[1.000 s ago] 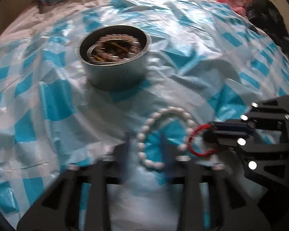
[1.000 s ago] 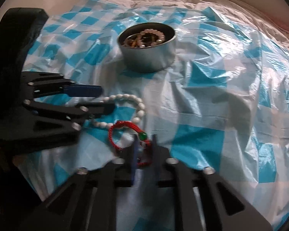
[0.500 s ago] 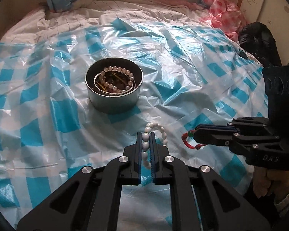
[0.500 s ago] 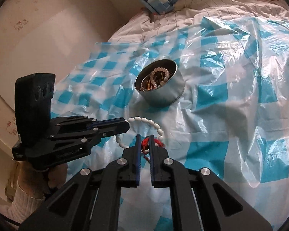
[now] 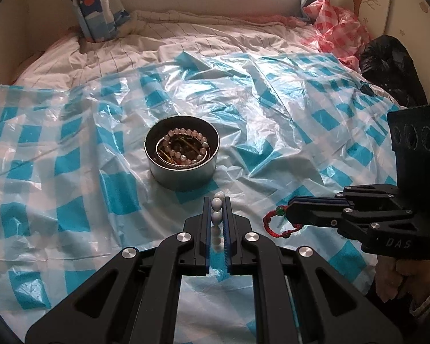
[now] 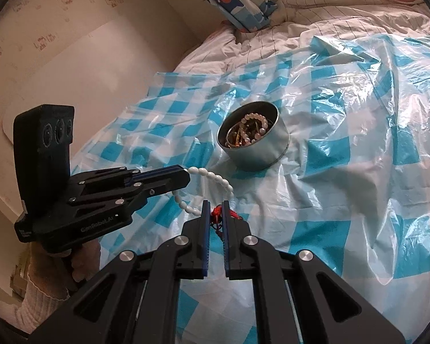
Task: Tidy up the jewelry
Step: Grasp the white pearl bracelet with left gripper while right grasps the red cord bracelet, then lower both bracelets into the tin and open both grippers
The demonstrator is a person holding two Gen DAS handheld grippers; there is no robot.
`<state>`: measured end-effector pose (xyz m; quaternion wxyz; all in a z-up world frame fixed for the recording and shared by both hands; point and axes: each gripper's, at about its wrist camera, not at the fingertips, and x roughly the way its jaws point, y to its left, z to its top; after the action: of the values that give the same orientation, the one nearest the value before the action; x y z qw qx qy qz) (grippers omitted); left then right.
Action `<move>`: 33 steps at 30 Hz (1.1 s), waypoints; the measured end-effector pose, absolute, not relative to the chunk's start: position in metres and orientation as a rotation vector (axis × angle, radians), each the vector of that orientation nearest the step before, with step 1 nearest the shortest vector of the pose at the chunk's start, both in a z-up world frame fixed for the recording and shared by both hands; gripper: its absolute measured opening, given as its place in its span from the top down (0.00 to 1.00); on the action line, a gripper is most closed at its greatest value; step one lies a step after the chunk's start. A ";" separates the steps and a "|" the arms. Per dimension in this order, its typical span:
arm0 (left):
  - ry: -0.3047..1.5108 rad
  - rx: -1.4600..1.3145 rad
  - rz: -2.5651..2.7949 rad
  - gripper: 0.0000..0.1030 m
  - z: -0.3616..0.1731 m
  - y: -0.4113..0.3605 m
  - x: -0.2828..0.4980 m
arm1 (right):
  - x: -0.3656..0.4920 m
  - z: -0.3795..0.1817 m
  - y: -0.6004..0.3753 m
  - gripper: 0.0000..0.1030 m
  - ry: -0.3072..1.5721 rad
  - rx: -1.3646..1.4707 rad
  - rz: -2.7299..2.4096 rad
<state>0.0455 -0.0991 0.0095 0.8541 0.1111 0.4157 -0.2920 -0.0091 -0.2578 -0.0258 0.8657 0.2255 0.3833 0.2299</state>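
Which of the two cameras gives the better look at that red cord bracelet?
The left wrist view. There the red cord bracelet hangs as an open loop with green beads from the right gripper, seen side-on. In the right wrist view, only a red bunch of it shows, pinched between that gripper's own jaws.

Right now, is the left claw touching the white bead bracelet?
Touching. The left wrist view shows the left claw clamped on the white bead bracelet, beads pinched between its fingers.

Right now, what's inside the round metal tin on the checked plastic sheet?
Inside the tin lies a pale bead bracelet, curled round its wall over a tangle of gold-coloured jewelry. What lies beneath that tangle, and the tin's floor, is covered.
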 end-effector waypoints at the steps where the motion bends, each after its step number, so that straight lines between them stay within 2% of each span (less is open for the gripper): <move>1: 0.872 0.231 -0.614 0.94 0.010 -0.098 0.046 | -0.009 -0.025 -0.259 0.92 0.798 0.478 0.484; 17: 0.818 0.098 -0.625 0.94 0.032 -0.091 0.070 | 0.004 -0.011 -0.270 0.92 0.690 0.584 0.511; 33: 0.809 -0.060 -0.619 0.93 0.028 -0.099 0.107 | 0.055 -0.002 -0.272 0.92 0.637 0.631 0.516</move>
<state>0.1066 -0.0988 0.0284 0.8726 -0.0287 0.3874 -0.2962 0.0548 -0.2719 -0.0020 0.8691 0.3018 0.3045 0.2468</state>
